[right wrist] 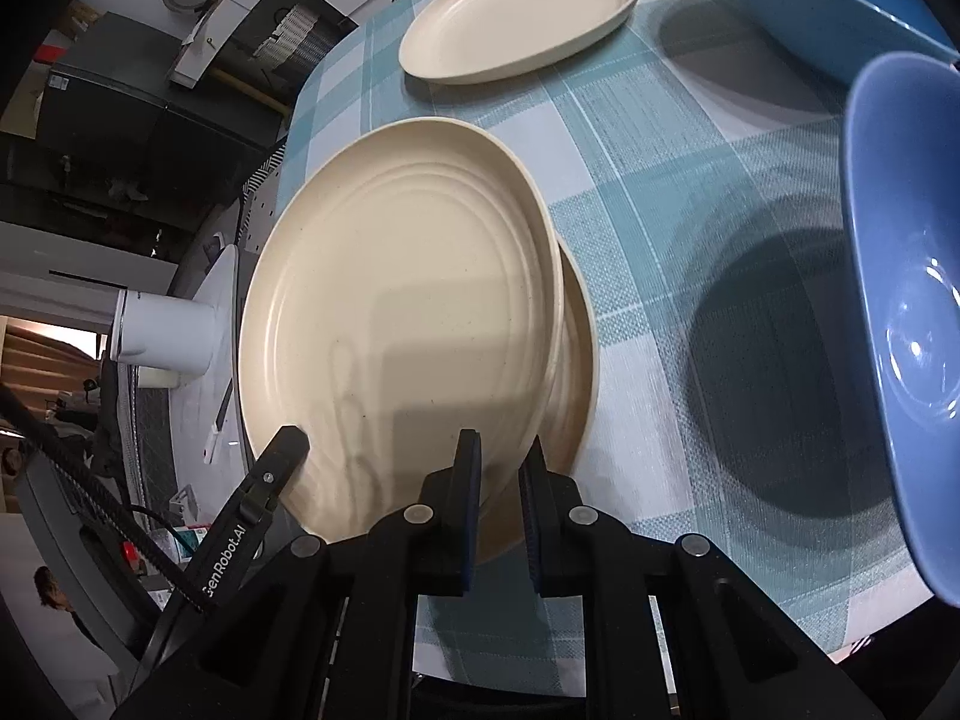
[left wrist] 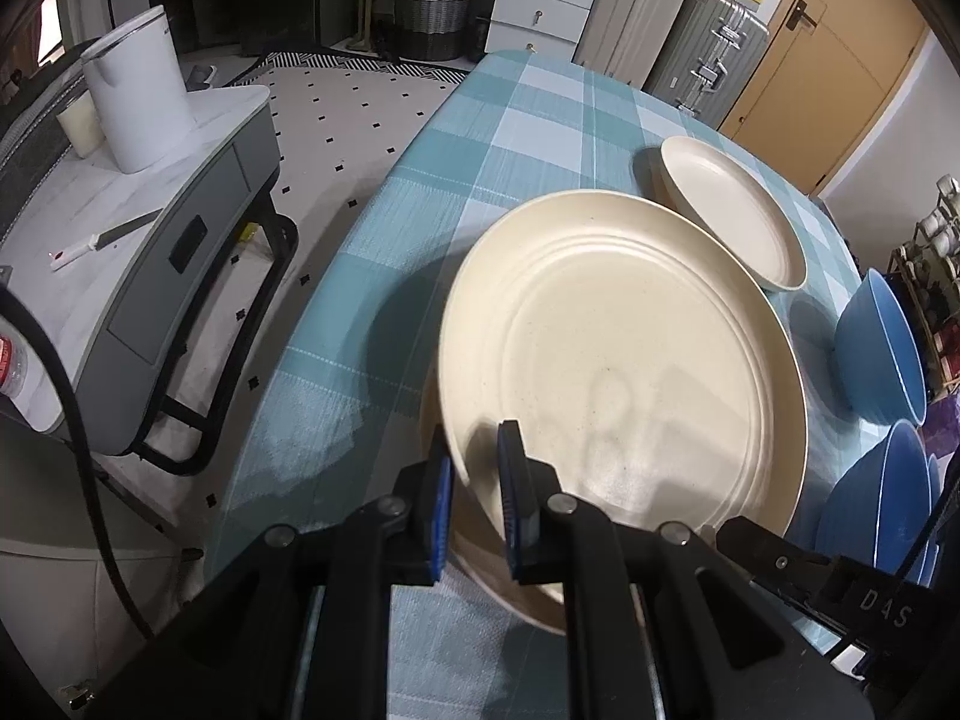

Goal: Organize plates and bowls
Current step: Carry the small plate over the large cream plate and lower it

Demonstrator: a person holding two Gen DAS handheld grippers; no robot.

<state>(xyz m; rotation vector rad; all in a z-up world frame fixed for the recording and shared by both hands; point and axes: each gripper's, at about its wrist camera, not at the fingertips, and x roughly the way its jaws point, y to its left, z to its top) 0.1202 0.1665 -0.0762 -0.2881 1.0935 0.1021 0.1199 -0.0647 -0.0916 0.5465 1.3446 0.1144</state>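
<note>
Both grippers hold one large cream plate (left wrist: 624, 360) (right wrist: 408, 312) by its near rim, tilted just above a second cream plate (left wrist: 516, 591) (right wrist: 579, 360) lying on the checked table. My left gripper (left wrist: 474, 462) is shut on the plate's left near rim. My right gripper (right wrist: 501, 450) is shut on the right near rim. Each gripper shows at the edge of the other's view. A third cream plate (left wrist: 732, 210) (right wrist: 522, 12) lies farther back on the table. Blue bowls (left wrist: 882, 348) (right wrist: 900, 300) stand at the right.
The teal checked tablecloth (left wrist: 480, 138) (right wrist: 660, 180) covers the table; its left edge drops to a tiled floor. A grey side cart (left wrist: 180, 252) with a white kettle (left wrist: 141, 84) stands to the left. Another blue bowl (right wrist: 840, 0) sits at the back right. Suitcases (left wrist: 690, 30) line the far wall.
</note>
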